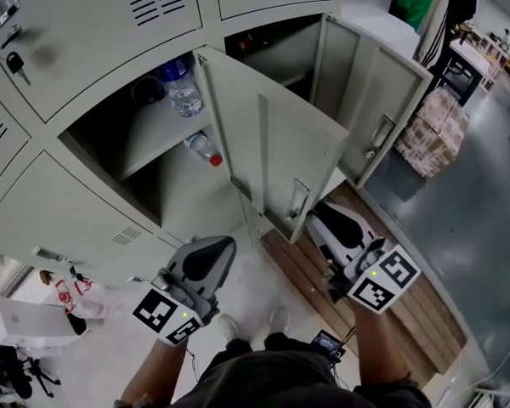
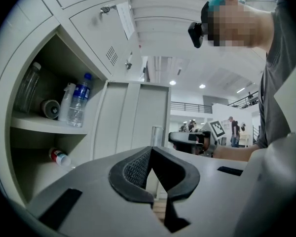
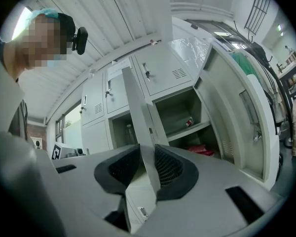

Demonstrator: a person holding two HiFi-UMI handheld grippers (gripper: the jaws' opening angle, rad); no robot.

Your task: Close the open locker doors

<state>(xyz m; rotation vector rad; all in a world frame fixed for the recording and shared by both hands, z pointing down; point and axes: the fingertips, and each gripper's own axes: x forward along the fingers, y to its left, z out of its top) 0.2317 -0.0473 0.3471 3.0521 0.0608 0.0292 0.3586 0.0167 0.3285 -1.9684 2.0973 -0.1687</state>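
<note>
**A:** Head view first?

**B:** A pale grey metal locker door (image 1: pixel 272 143) stands open, with a 2nd open grey door (image 1: pixel 376 92) to its right. The right gripper (image 1: pixel 321 221) reaches the first door's lower corner, but contact is hard to read here. The left gripper (image 1: pixel 214 253) hangs apart from both doors.

**A:** Left gripper view?

**B:** The left gripper (image 2: pixel 149 151) has its tips together and holds nothing. A clear blue-capped plastic bottle (image 2: pixel 79 100) stands on the shelf.

**A:** Right gripper view?

**B:** The right gripper (image 3: pixel 147 157) is narrowly parted, pinching the first door's edge (image 3: pixel 138 112). The door's top is cut off.
</note>
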